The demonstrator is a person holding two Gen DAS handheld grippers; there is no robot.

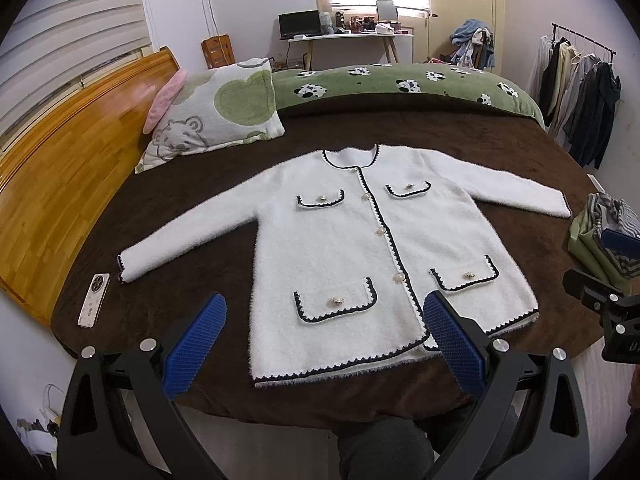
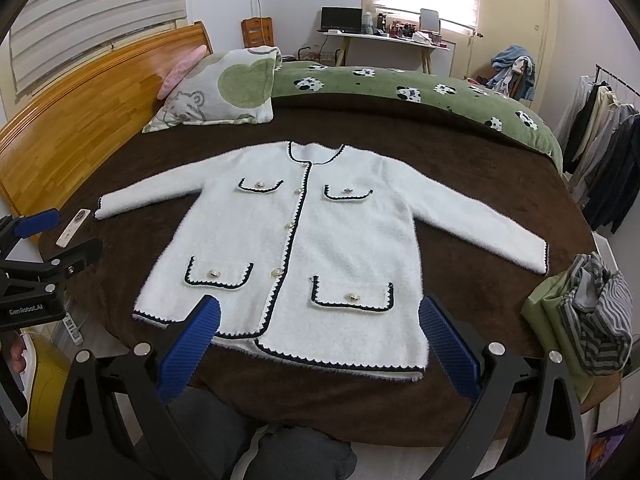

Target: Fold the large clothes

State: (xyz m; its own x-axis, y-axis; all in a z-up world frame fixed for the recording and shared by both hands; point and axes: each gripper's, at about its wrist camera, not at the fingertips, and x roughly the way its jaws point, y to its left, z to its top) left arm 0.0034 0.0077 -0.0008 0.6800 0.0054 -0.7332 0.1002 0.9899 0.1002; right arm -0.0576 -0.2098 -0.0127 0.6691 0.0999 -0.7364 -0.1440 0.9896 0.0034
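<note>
Both tongs, the left gripper (image 1: pixel 326 340) and right gripper (image 2: pixel 320 340), hang wide and hold nothing above the white cardigan (image 1: pixel 372 248), which lies flat, unfolded on the brown bedspread (image 1: pixel 192 208), all folding left.

Open brown bedspread rings the cardigan, with clutter at three edges.

The white cardigan (image 1: pixel 360 248) lies flat mid-frame on the bed (image 1: pixel 460 136), sleeves spread. Bare bedspread shows along its hem at the bottom and above the collar. At lower left a white remote (image 1: pixel 93 300) lies just beside the left cuff. A folded pile of clothes (image 2: pixel 580 316) crowds the right edge, near the right cuff. At upper left a pillow (image 1: pixel 216 112) and wooden headboard (image 1: pixel 60 168) block the way; a green blanket (image 1: pixel 400 84) bounds the top.
</note>
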